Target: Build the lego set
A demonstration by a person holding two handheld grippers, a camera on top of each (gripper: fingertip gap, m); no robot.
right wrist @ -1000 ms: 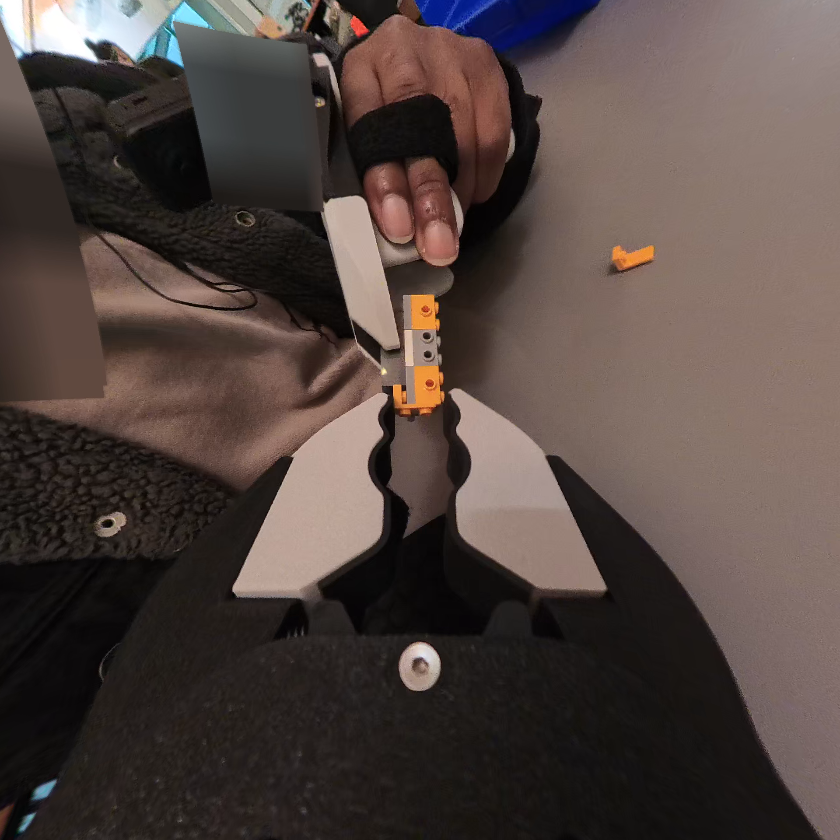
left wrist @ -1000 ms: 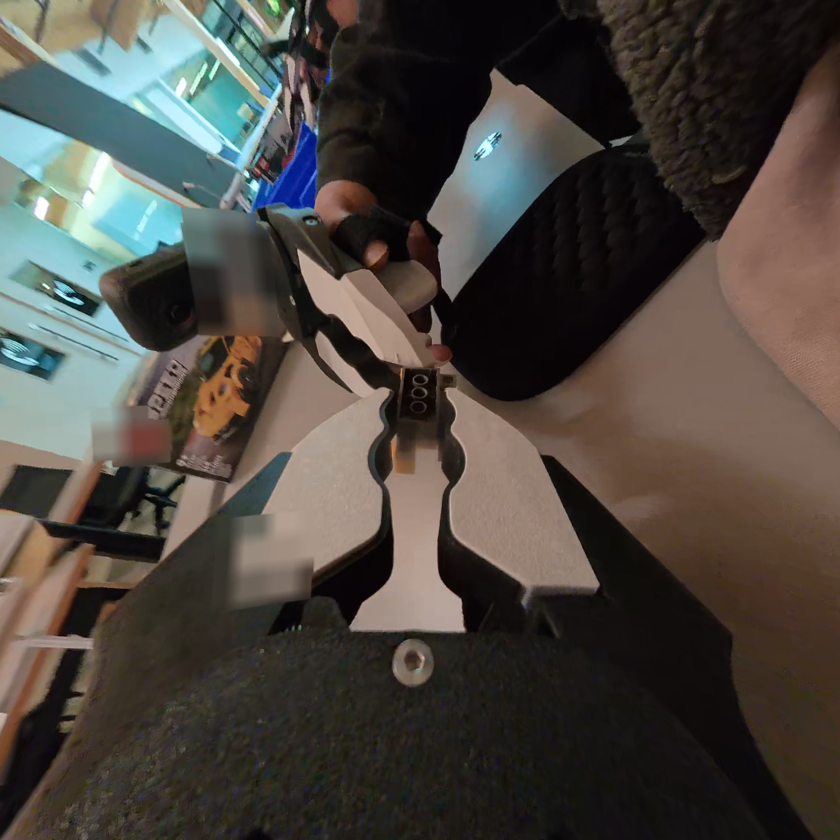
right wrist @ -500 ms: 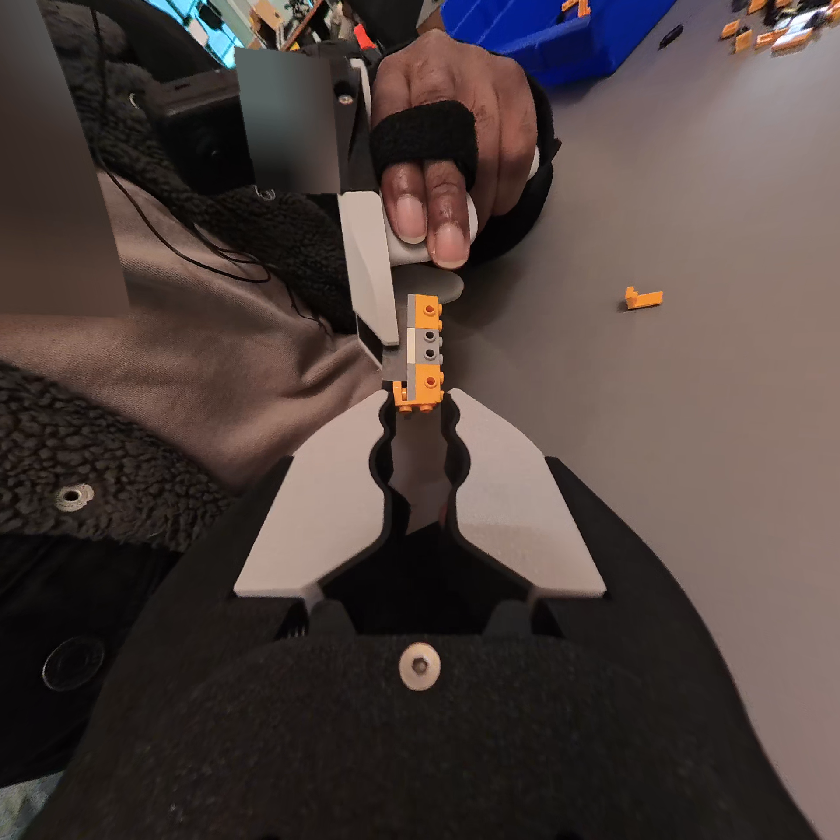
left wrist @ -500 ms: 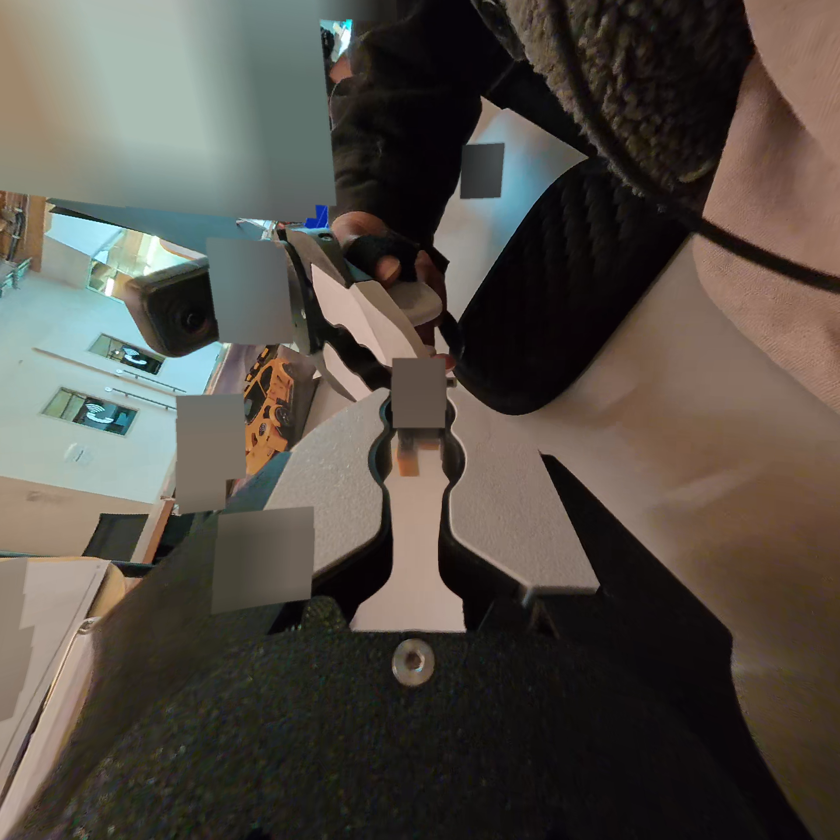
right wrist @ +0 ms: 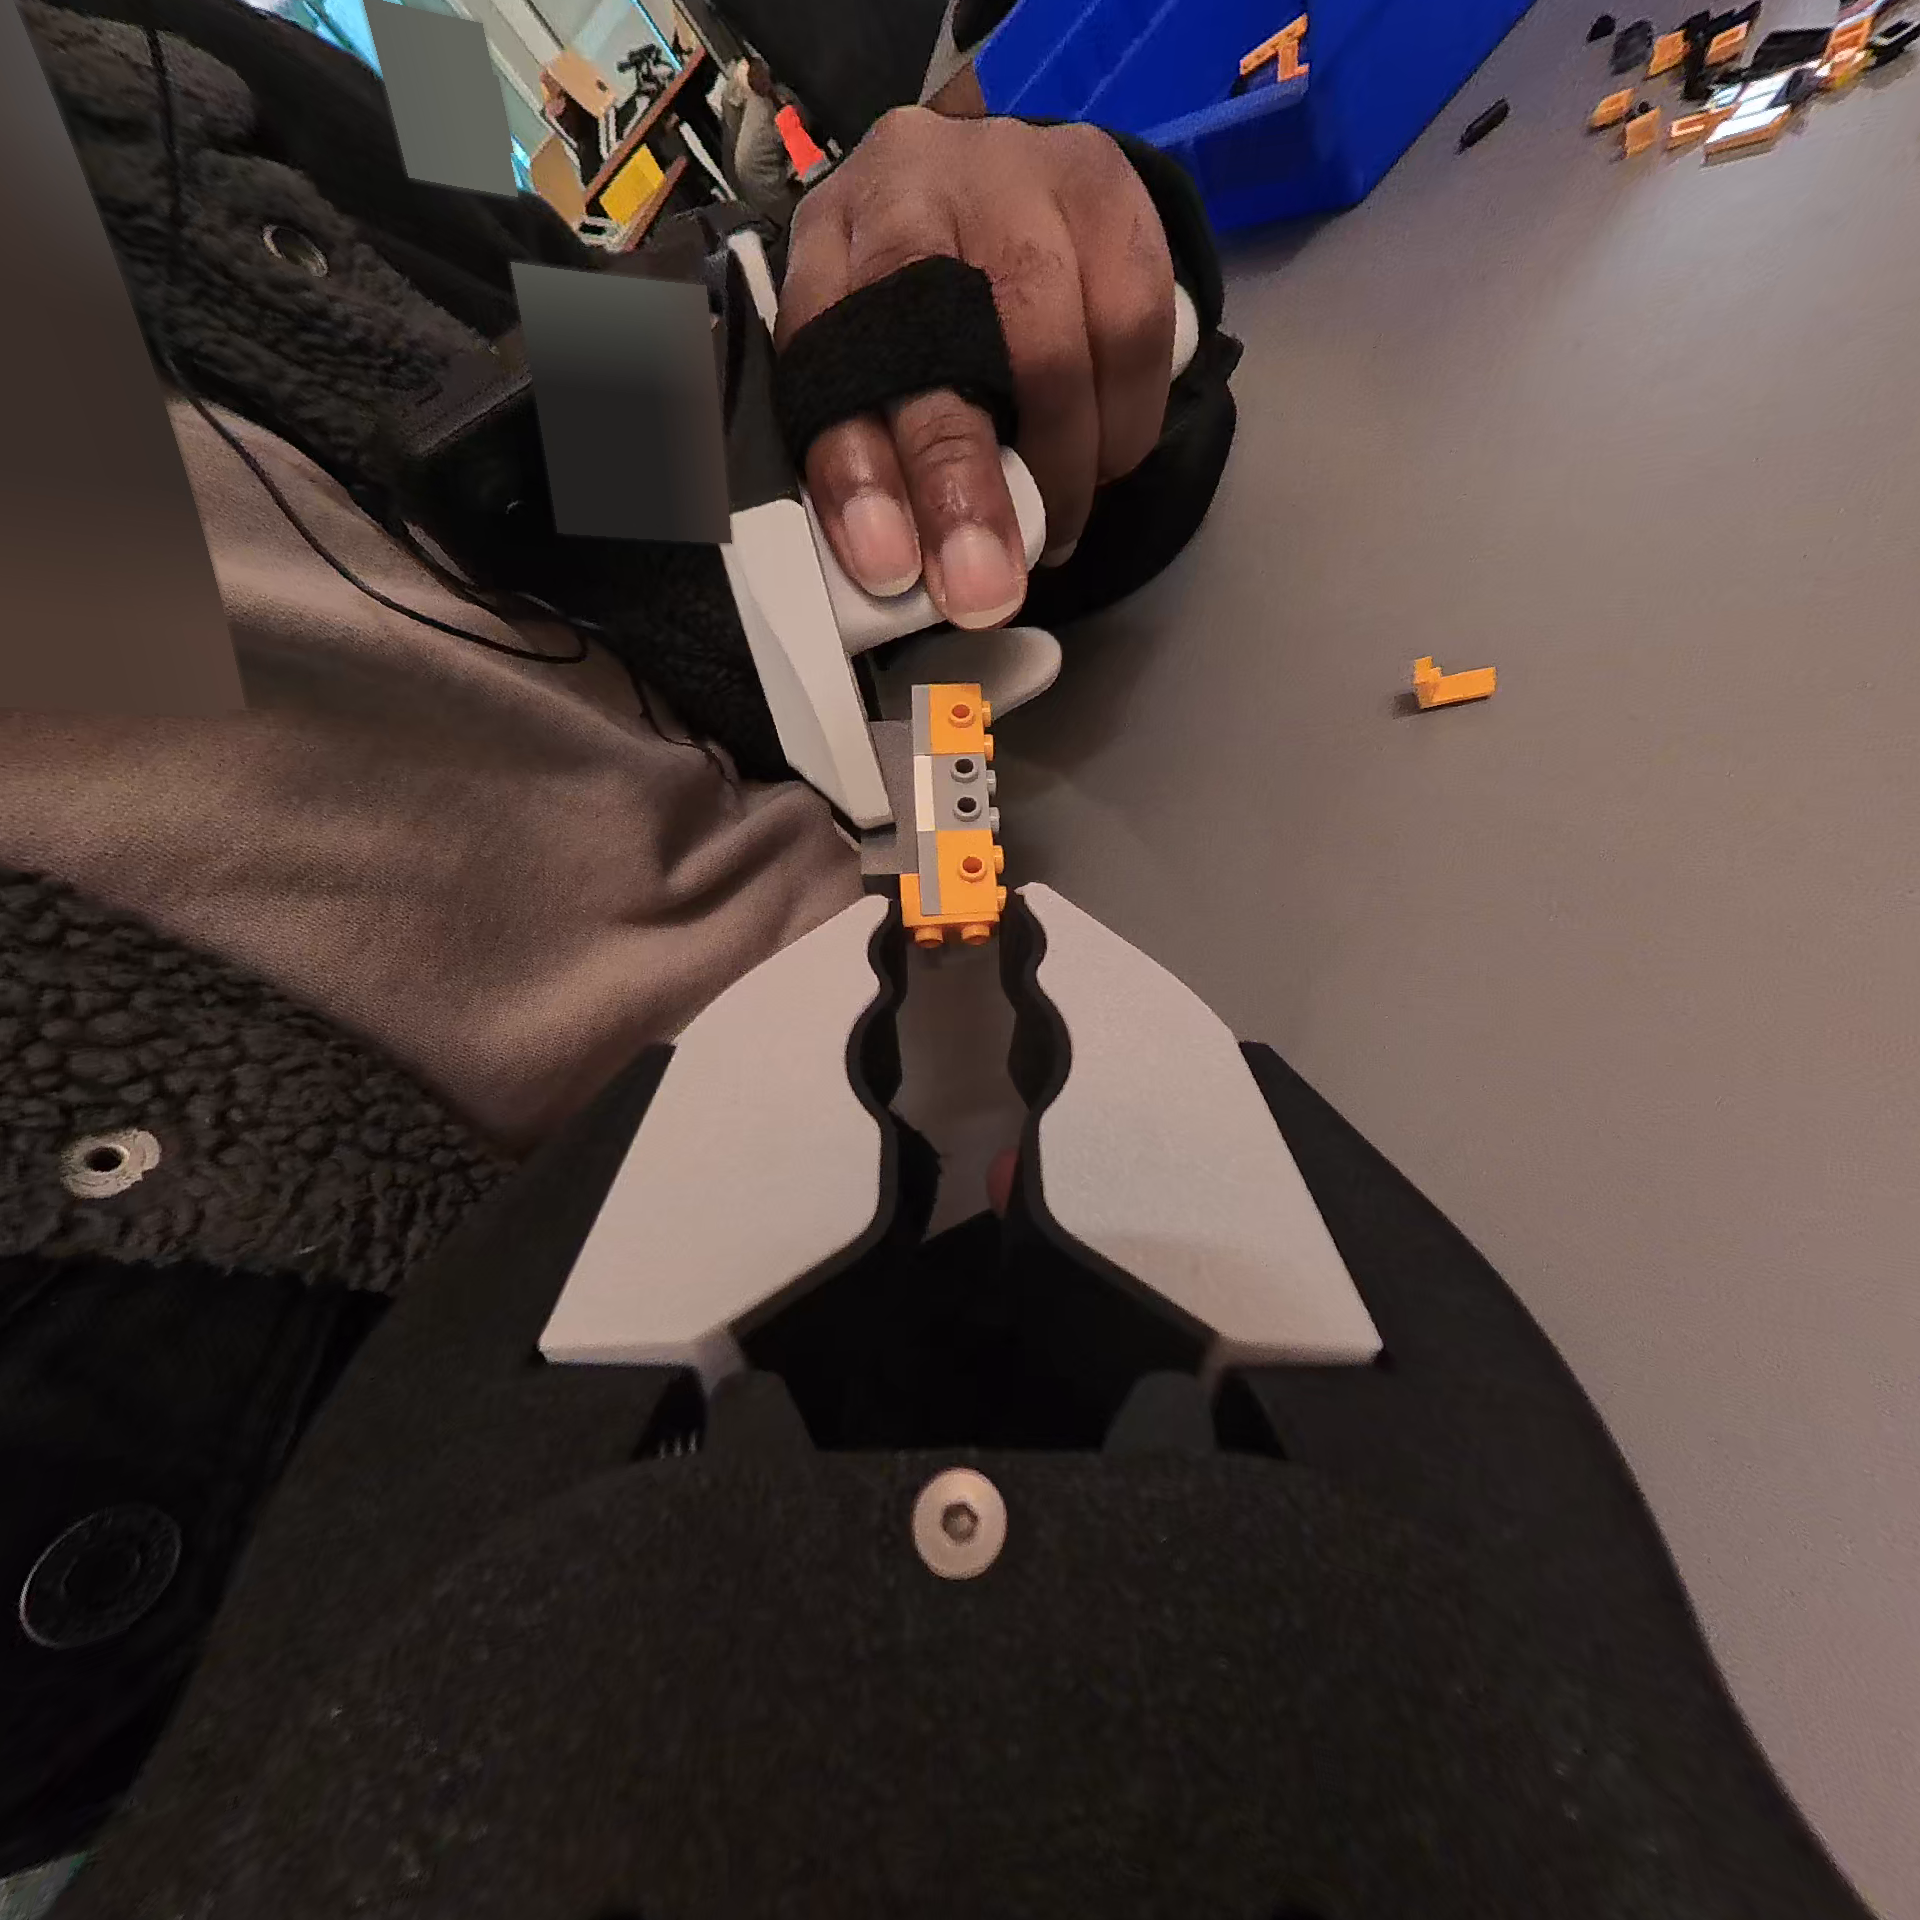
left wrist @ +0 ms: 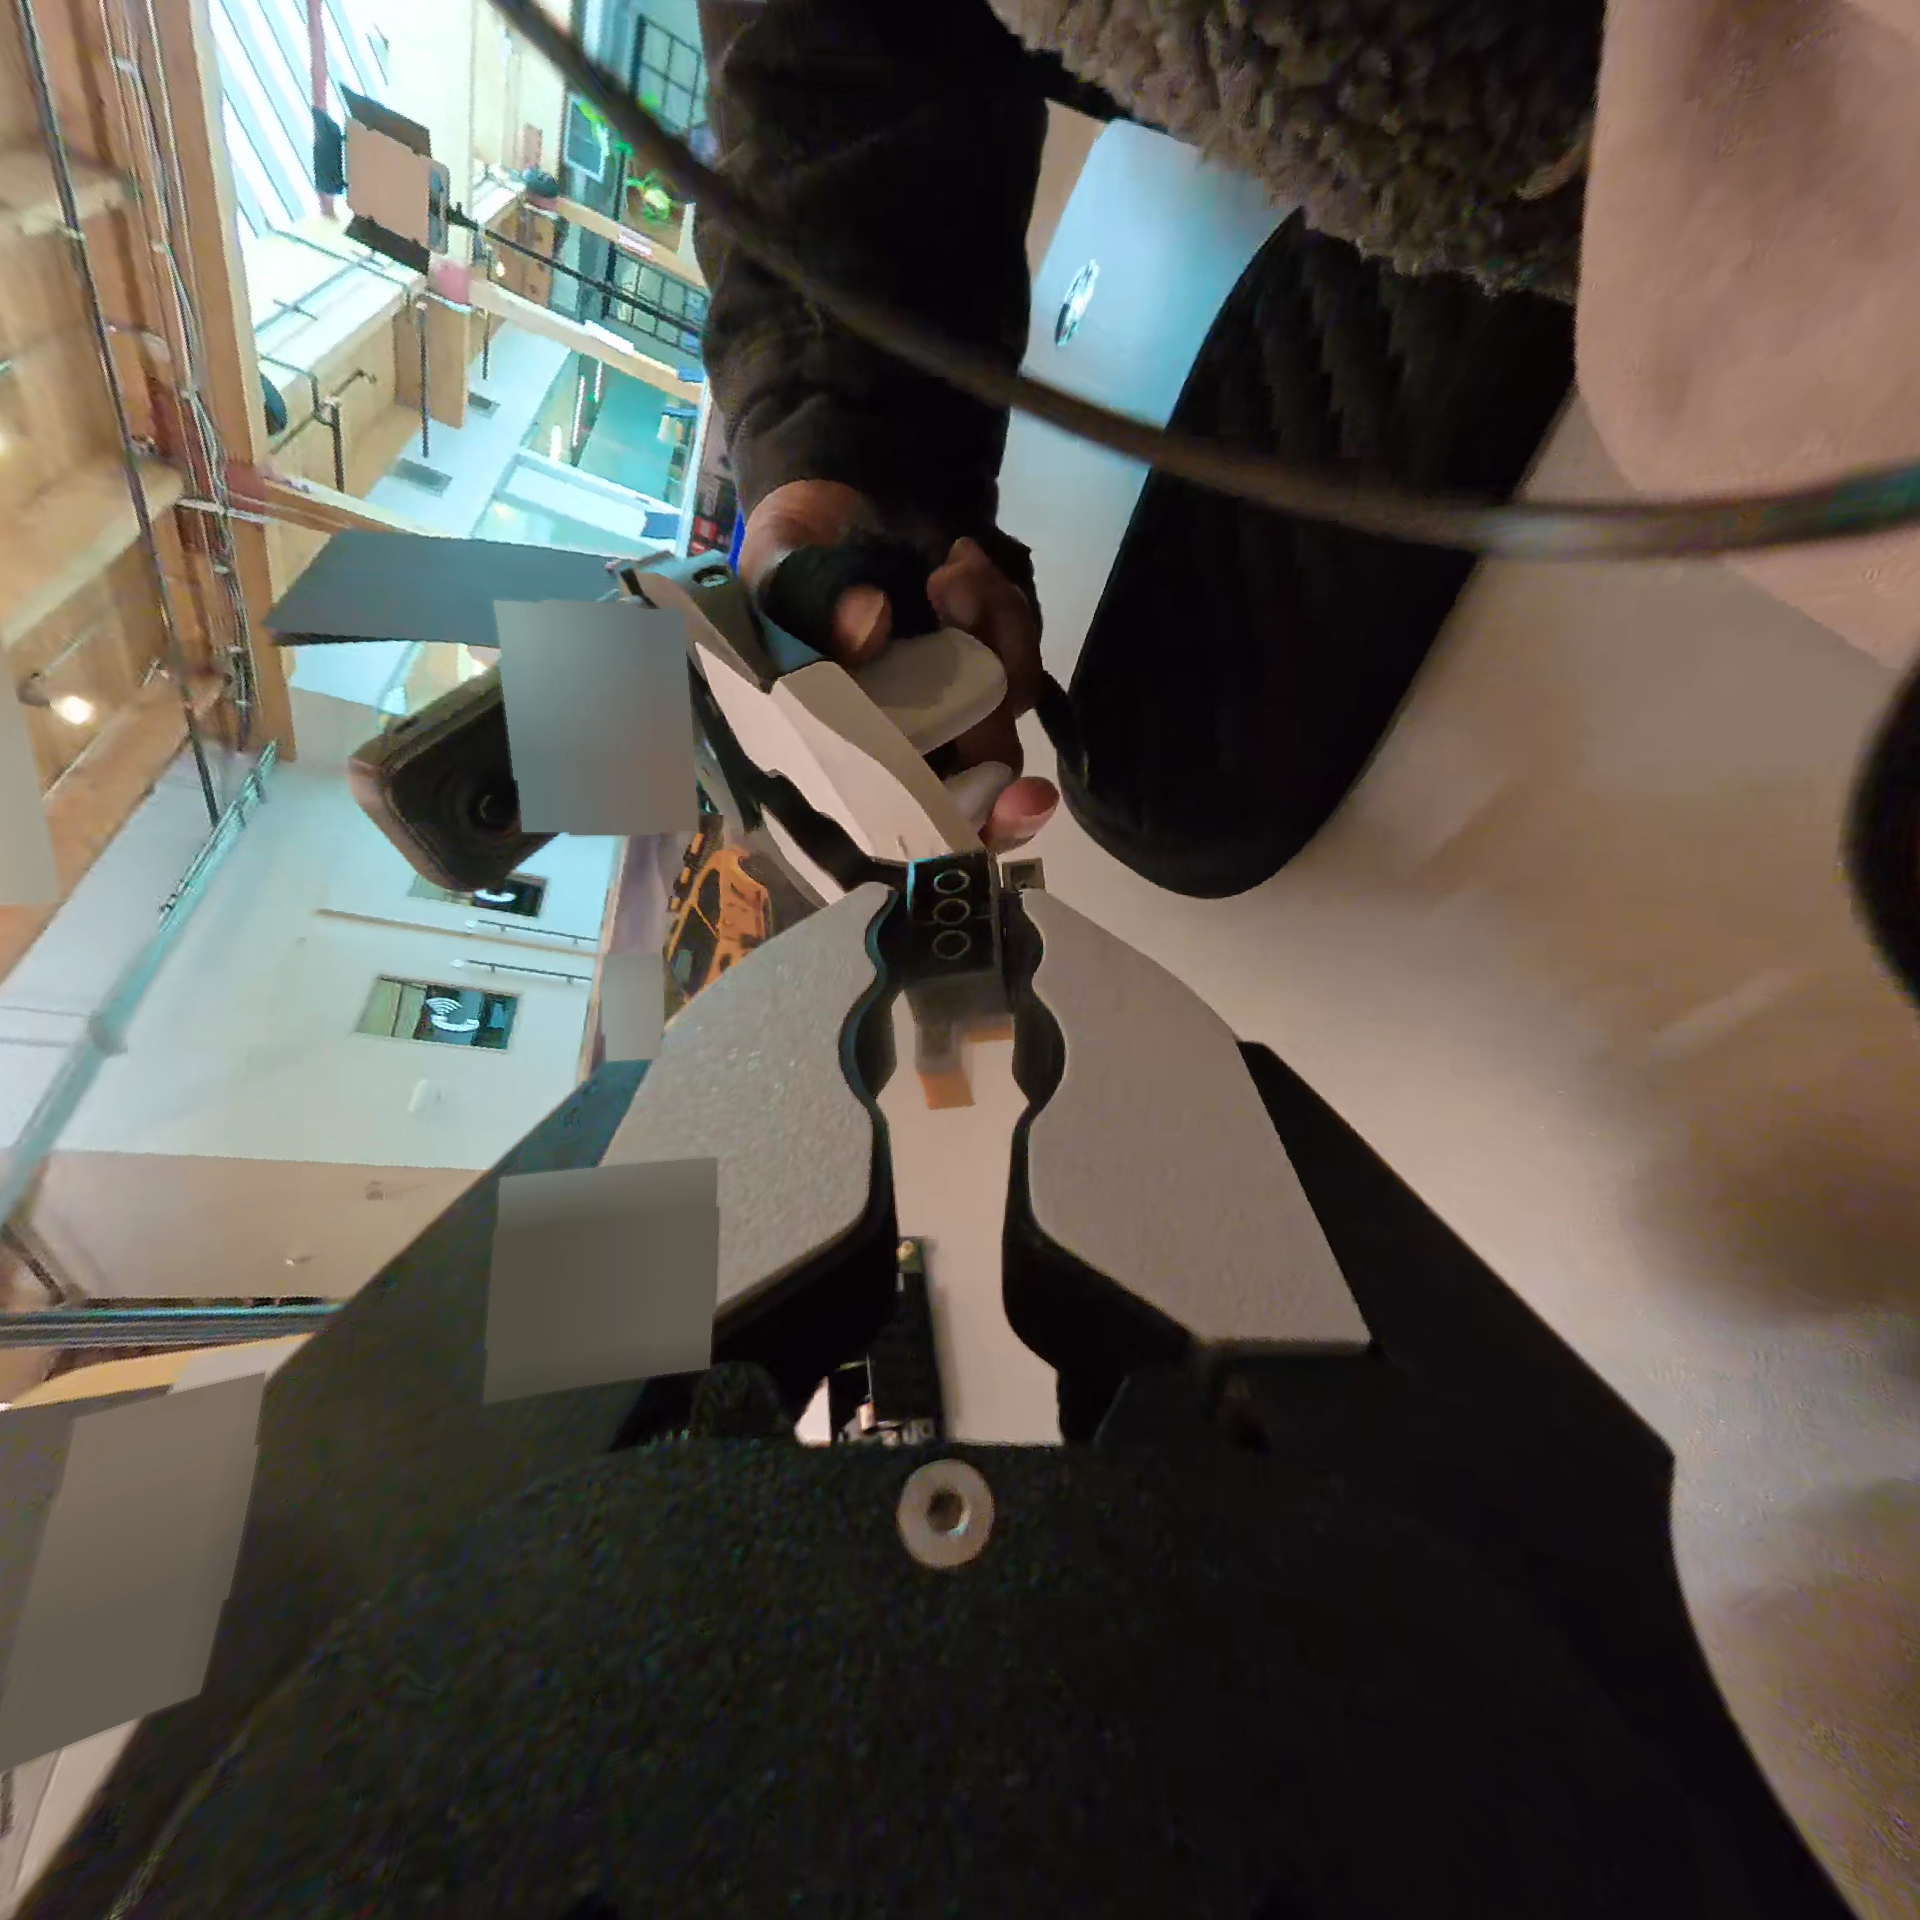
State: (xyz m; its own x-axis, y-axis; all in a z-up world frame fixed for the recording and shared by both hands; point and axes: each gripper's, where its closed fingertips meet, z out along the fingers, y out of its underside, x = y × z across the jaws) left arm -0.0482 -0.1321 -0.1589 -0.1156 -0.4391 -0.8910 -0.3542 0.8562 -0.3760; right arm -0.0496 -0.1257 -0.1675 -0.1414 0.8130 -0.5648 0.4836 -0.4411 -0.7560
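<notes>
A small lego assembly, orange at both ends and grey in the middle with studs on its side, is held in the air between both grippers. My right gripper is shut on its near orange end. The left gripper's white fingers clamp its far end, with a person's hand behind them. In the left wrist view my left gripper is shut on the same assembly, seen from its dark underside. The right gripper's fingers reach it from the far side.
A loose orange piece lies on the grey table to the right. A blue bin and a pile of loose pieces are at the far right. A person's torso in a fleece jacket fills the left. A black cable crosses the left wrist view. Less than 4 cm separates the two grippers' tips.
Both grippers stay shut on the assembly. Both views have tilted: the blue bin and the pile of pieces have come into the right wrist view, and a cable now crosses the left wrist view.
</notes>
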